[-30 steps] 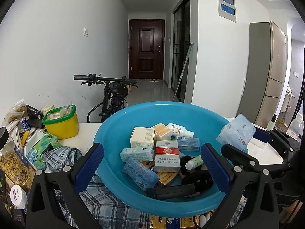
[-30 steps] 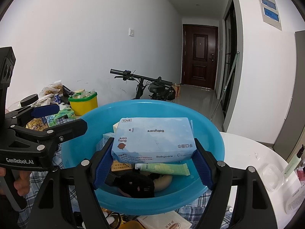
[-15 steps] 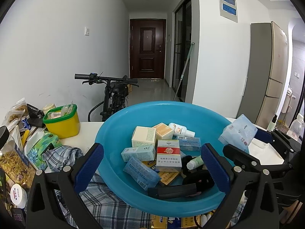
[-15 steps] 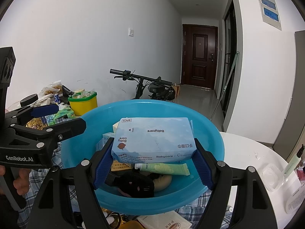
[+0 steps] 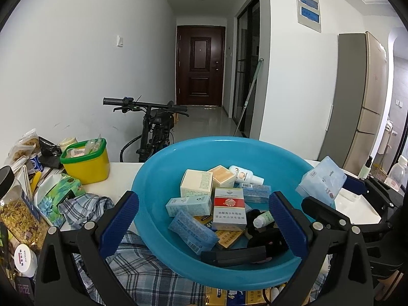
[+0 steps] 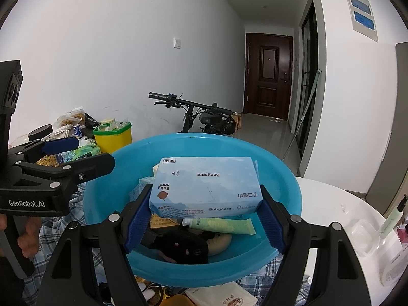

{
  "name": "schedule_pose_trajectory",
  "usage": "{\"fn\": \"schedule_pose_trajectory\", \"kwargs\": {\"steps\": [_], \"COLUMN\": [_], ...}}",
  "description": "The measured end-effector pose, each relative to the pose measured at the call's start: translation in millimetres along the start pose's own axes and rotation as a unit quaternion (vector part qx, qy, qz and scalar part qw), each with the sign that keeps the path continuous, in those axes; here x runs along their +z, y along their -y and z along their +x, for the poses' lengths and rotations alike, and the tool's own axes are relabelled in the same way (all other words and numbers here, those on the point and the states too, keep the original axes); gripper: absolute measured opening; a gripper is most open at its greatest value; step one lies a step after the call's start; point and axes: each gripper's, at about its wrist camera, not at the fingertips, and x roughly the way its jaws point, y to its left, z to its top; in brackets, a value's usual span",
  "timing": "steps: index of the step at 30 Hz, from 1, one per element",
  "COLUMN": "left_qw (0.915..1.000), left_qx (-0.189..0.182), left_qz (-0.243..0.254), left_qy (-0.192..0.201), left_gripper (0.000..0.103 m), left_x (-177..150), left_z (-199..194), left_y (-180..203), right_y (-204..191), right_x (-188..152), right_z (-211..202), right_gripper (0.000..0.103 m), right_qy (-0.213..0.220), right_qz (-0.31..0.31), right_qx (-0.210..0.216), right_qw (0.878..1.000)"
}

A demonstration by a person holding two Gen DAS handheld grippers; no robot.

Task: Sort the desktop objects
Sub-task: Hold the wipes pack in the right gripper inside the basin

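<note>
**Soft wipes pack could slip or land badly in a crowded basin**

The right gripper is clamped on a pale blue Babycare wipes pack, held above the blue plastic basin. The pack is soft, pinched only at its two ends — if the squeeze eases, it may sag and slide out before it is placed. Below it lie a green tube, a black object and small boxes, so a drop could leave it tilted across them or against the rim. The left gripper stands spread wide and empty at the basin's near edge — close enough to nudge the basin on the plaid cloth.
</note>
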Motion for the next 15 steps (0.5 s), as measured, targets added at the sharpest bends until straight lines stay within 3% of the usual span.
{"fn": "schedule_pose_trajectory", "kwargs": {"steps": [15], "left_qw": [1.0000], "left_qx": [0.002], "left_qz": [0.000], "left_qy": [0.000], "left_gripper": [0.103], "left_x": [0.5], "left_z": [-1.3], "left_y": [0.2], "right_y": [0.1], "right_x": [-0.5], "right_z": [-1.5], "right_gripper": [0.076], "right_qy": [0.003], "right_qz": [-0.002], "right_qx": [0.000], "right_qw": [1.000]}}
